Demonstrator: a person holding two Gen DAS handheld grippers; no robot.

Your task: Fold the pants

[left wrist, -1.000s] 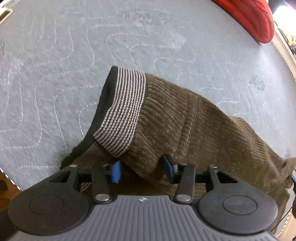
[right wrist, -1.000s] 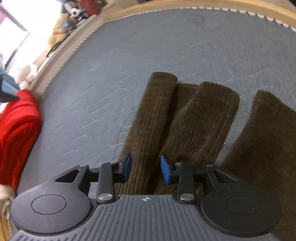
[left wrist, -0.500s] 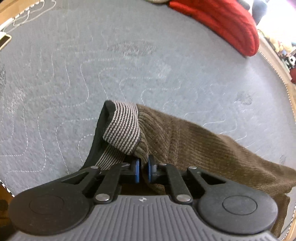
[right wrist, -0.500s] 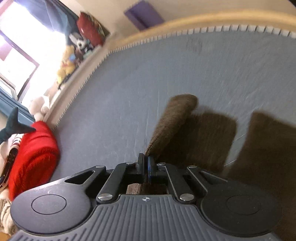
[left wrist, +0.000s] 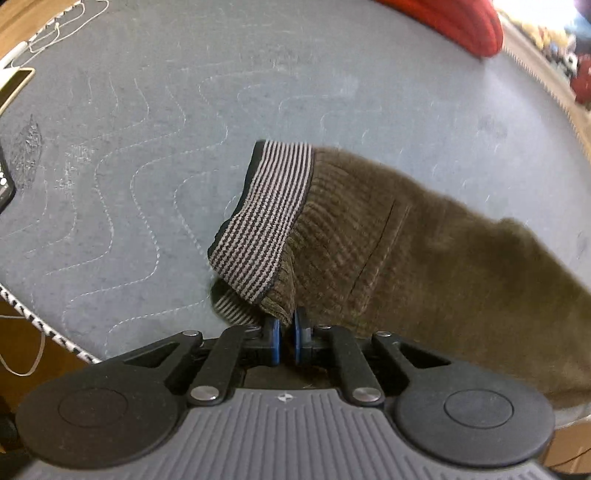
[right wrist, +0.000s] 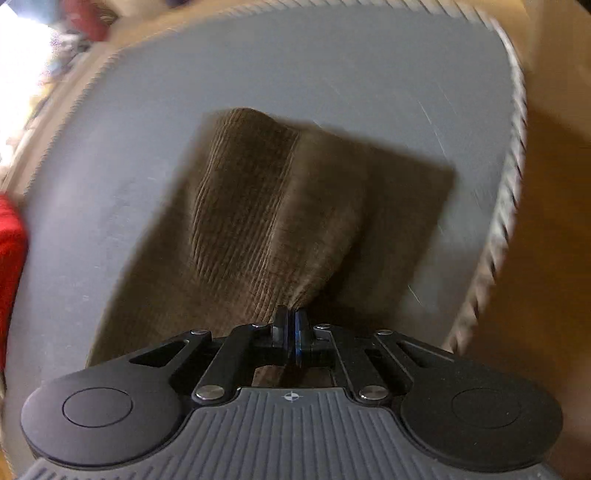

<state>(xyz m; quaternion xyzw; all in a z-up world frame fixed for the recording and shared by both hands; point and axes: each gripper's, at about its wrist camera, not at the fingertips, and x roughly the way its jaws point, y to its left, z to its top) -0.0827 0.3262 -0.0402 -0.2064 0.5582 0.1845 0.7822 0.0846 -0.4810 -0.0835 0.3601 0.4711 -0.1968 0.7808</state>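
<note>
The brown corduroy pants (left wrist: 406, 236) have a grey-and-black striped waistband (left wrist: 266, 218). My left gripper (left wrist: 286, 334) is shut on the pants just beside the waistband, and the cloth hangs lifted over the grey quilted mat (left wrist: 147, 147). In the right wrist view my right gripper (right wrist: 291, 330) is shut on the leg end of the pants (right wrist: 255, 206), and the cloth is raised and bunched above the mat (right wrist: 295, 74). That view is blurred by motion.
A red cushion (left wrist: 454, 18) lies at the mat's far edge, and shows red at the left in the right wrist view (right wrist: 11, 251). A phone (left wrist: 14, 88) and a white cable (left wrist: 55, 29) lie at the mat's left edge. Wooden floor (right wrist: 554, 184) lies beyond the mat's right edge.
Both grippers closed from open onto the pants, then lifted the cloth off the mat. The right gripper has swung, so the mat's right edge and floor now show.
</note>
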